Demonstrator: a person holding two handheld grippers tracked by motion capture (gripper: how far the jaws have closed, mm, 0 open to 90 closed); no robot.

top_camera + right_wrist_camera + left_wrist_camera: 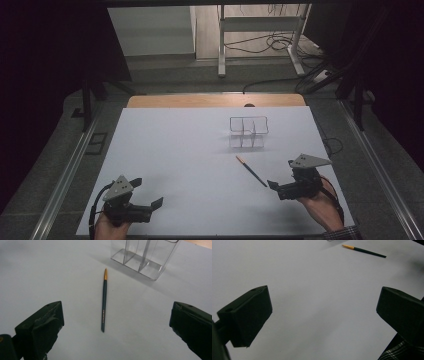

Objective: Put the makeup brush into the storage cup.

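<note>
Both tools gape, right tool [116, 322] facing pen [104, 301], gold tip toward clear organizer [150, 270].

- A dark pencil [251, 171] with an orange end lies flat on the white table [175, 150].
- A clear divided organizer [248, 132] stands beyond it (apart).
- Left gripper [148, 193] and right gripper [280, 176] both gape wide.

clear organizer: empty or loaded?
Empty. The clear organizer shows bare compartment floors through its walls; the pencil lies flat on the table outside it.
</note>
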